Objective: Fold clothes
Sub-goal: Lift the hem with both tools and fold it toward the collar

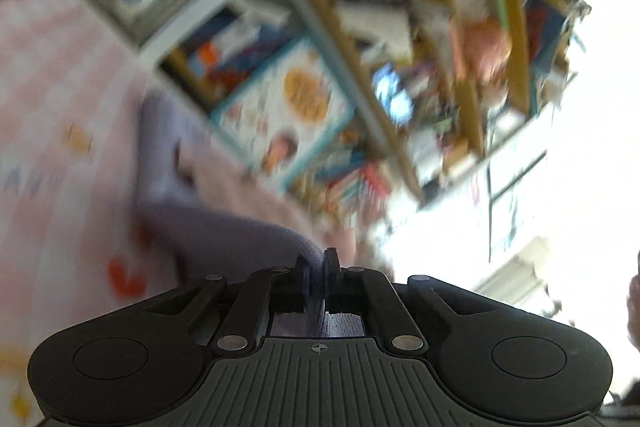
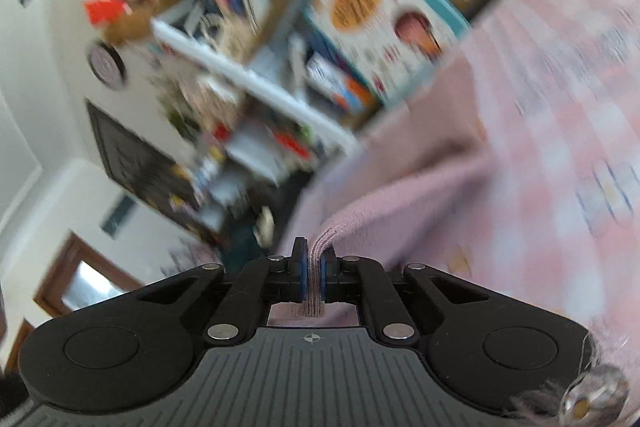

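The left gripper (image 1: 316, 267) is clamped on the edge of a lilac knitted garment (image 1: 180, 195), which hangs ahead and to its left above a pink checked bedcover (image 1: 60, 75). The right gripper (image 2: 314, 267) pinches the ribbed hem of the same garment (image 2: 400, 203), which stretches forward to its right. A blurred bookshelf (image 2: 256, 39) stands beyond.

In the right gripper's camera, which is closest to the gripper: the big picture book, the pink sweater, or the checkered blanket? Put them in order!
1. Pink sweater: pinched between the right gripper fingers.
2. Checkered blanket: spread out beneath, to the right.
3. Picture book: leaning at the bookshelf, beyond the blanket's edge.
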A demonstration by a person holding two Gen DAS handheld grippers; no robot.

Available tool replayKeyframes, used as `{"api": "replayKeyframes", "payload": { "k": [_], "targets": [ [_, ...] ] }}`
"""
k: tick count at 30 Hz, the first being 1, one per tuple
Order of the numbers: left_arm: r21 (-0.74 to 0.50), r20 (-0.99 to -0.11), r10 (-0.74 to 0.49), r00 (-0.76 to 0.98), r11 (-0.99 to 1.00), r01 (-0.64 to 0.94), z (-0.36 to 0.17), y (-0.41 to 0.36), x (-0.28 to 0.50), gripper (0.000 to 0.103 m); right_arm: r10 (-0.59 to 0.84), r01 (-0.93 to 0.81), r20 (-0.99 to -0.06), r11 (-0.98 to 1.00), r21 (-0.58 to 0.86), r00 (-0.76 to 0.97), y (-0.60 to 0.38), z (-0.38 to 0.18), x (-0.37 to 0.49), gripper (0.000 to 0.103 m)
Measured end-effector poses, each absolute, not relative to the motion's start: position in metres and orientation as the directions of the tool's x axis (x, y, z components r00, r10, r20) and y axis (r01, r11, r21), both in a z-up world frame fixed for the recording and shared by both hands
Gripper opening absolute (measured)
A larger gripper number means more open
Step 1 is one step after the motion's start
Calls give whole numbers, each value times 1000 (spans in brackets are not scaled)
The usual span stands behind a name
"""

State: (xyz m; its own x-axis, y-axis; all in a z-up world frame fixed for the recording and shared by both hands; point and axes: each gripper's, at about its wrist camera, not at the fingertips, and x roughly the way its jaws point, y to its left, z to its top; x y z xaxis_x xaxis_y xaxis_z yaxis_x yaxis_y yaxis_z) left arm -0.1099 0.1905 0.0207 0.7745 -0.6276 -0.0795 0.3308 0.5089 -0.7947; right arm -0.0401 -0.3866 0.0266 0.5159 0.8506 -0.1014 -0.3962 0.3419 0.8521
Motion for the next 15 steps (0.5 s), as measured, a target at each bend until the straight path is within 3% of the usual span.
{"api": "replayKeyframes", "payload": {
  "k": [3,6,15],
  "targets": [
    [-830,43,-543,839,448,332,27,191,-90,5,808,-406,-6,302,863,589,-381,35,-13,6],
    [-851,103,-491,865,406,332,30,186,-64,5,766,-404,40,292,867,641,-374,43,15,6],
    [-878,-16,-409,912,443,183,32,183,7,5,694,-305,-40,367,879,719,-347,47,98,6]
  ]
}}
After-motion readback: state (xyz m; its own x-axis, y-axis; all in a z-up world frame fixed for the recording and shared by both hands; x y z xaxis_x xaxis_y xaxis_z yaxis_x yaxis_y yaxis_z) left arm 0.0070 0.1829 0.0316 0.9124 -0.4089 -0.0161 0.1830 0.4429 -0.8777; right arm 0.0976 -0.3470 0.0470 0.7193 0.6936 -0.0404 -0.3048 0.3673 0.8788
